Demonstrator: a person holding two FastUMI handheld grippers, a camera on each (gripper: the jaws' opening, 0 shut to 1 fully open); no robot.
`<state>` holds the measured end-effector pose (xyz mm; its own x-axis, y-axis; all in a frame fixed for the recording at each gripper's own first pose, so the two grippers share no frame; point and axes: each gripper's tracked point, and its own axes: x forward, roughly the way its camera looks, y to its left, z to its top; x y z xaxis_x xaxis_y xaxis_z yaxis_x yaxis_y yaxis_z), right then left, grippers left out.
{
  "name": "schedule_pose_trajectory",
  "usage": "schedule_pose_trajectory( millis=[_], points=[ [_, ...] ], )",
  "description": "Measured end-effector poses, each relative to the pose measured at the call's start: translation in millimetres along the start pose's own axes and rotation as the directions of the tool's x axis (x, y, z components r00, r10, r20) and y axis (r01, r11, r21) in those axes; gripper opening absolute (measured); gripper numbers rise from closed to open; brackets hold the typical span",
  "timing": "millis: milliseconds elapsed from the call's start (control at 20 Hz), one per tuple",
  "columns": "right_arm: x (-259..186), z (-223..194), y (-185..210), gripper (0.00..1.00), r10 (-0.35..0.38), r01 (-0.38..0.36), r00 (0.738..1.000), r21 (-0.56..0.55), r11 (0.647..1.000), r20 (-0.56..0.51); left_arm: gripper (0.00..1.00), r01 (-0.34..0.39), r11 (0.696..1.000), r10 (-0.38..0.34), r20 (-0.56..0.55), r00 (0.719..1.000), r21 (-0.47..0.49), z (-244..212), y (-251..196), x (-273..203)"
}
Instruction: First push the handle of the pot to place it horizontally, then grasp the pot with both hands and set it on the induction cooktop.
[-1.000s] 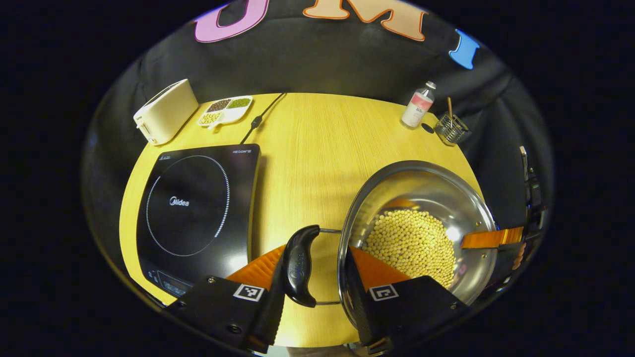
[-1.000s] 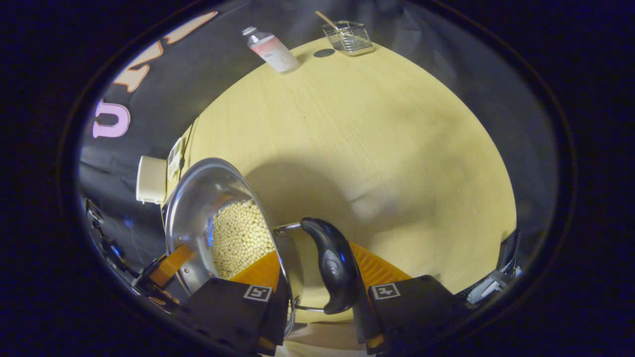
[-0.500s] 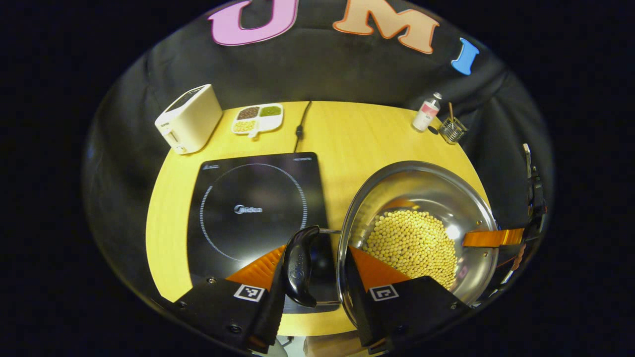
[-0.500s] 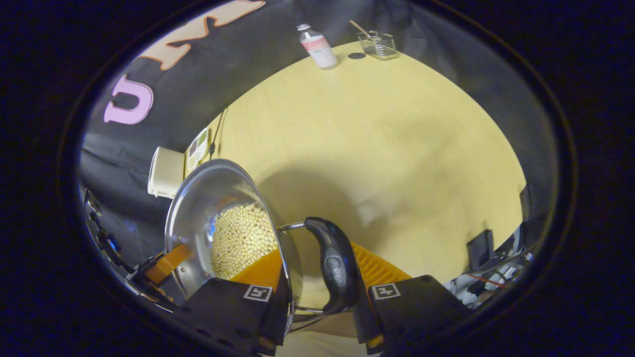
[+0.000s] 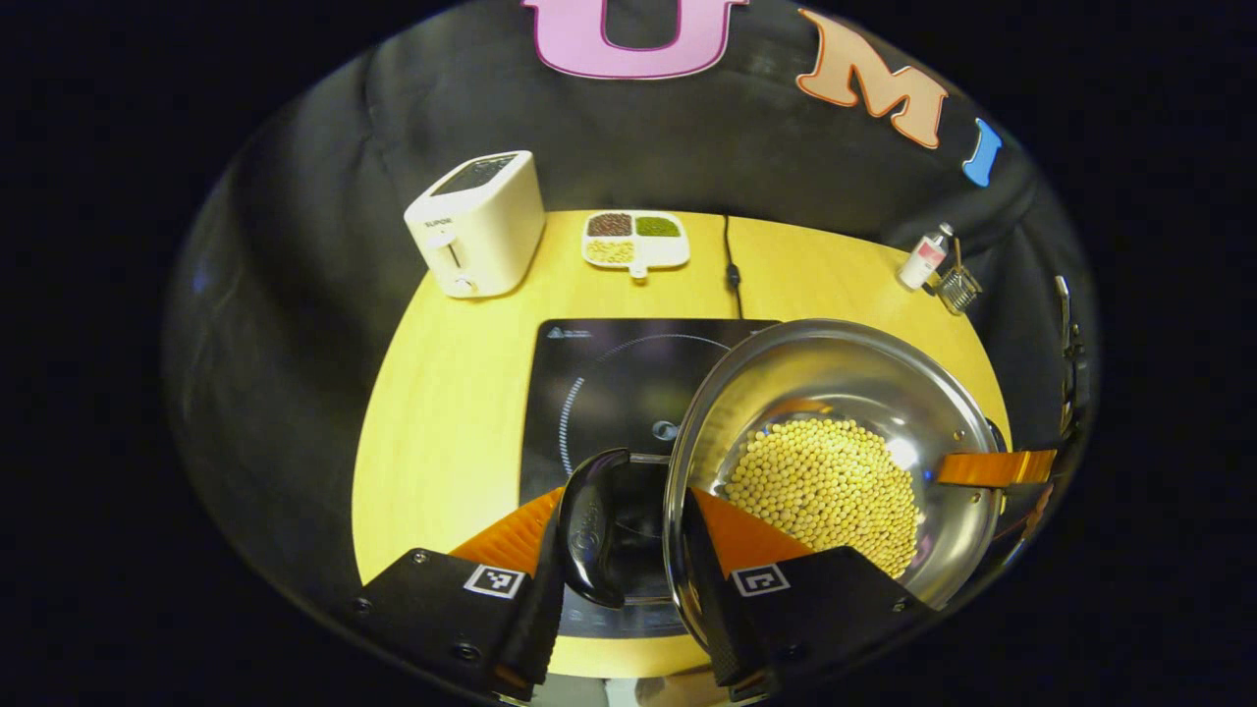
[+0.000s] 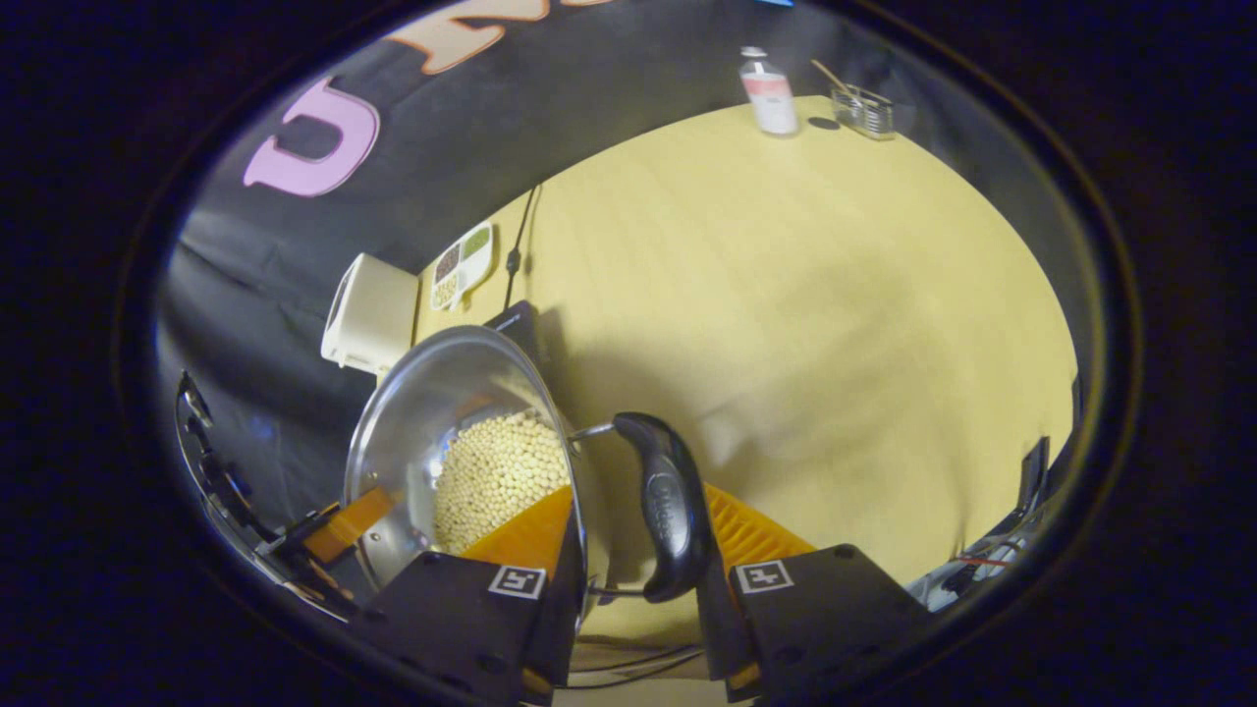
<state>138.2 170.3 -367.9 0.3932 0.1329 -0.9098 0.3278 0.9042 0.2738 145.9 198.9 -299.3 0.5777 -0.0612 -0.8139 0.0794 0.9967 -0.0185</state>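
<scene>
Left gripper view
My left gripper [image 5: 623, 530]: closed on the pot's near side; one orange finger lies outside the black handle [image 5: 589, 525], the other reaches over the rim into the bowl, so handle and rim are pinched between them.
Pot [image 5: 864, 383]: steel, holding pale yellow beans [image 5: 830, 486]; I hold it over the right part of the induction cooktop [image 5: 599, 378]. I cannot tell whether its base touches the glass.
My right gripper: its orange finger [image 5: 992, 468] crosses the pot's far rim.
Table [image 5: 442, 393]: yellow wood, with a cream toaster [image 5: 478, 223] at the back left, a divided dish [image 5: 635, 239] of grains beside it, and a black cord [image 5: 730, 260] running to the cooktop.
Back right corner: a small bottle [image 5: 923, 258] just beside a wire basket [image 5: 958, 288].

Right gripper view
My right gripper [image 6: 628, 535]: clamped on the pot's other black handle [image 6: 666, 516], one finger inside the rim beside the beans, one outside the handle.
Pot: tilted in this picture, at lower left, with the cooktop's corner [image 6: 518, 322] showing behind it.
My left gripper: an orange finger [image 6: 344, 525] sits on the opposite rim.
Far edge: bottle and wire basket, well apart from the pot.
</scene>
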Motion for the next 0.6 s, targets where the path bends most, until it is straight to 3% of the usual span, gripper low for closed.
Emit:
schedule_pose_trajectory(
  millis=[100, 150, 200, 250, 450, 500, 550, 600],
  points=[
    [15, -9, 24, 0.56, 0.024, -0.024, 0.999, -0.017, 1.0, -0.024, 0.62, -0.037, 0.999, 0.036, 0.052, 0.998, 0.024, 13, 22, 5],
    [21, -17, 53, 0.43, 0.112, -0.112, 0.993, 0.01, 0.994, -0.041, 0.61, -0.057, 0.998, 0.055, 0.06, 0.997, 0.03, 15, 29, 6],
    [39, -15, 56, 0.36, 0.033, -0.033, 0.999, 0.029, 0.999, -0.01, 0.63, -0.066, 0.997, 0.062, 0.111, 0.992, 0.032, 24, 31, 7],
    [48, -14, 48, 0.2, -0.014, 0.014, 1.0, -0.009, 1.0, -0.009, 0.62, -0.078, 0.996, 0.071, 0.15, 0.986, 0.041, 35, 32, 9],
    [62, -7, 71, 0.17, 0.059, -0.059, 0.998, 0.009, 0.998, 0.001, 0.59, -0.062, 0.997, 0.055, 0.185, 0.981, 0.034, 39, 46, 32],
    [60, -7, 72, 0.03, 0.061, -0.061, 0.998, 0.01, 0.998, 0.0, 0.59, -0.045, 0.999, 0.043, 0.163, 0.986, 0.007, 30, 50, 36],
    [60, -8, 71, 0.17, 0.061, -0.061, 0.998, 0.008, 0.998, -0.012, 0.59, -0.025, 0.999, 0.028, 0.152, 0.988, -0.025, 22, 50, 39],
    [62, -12, 73, 0.17, 0.062, -0.062, 0.998, 0.002, 0.998, -0.018, 0.59, -0.007, 0.999, 0.014, 0.139, 0.99, -0.052, 15, 52, 42]
  ],
)
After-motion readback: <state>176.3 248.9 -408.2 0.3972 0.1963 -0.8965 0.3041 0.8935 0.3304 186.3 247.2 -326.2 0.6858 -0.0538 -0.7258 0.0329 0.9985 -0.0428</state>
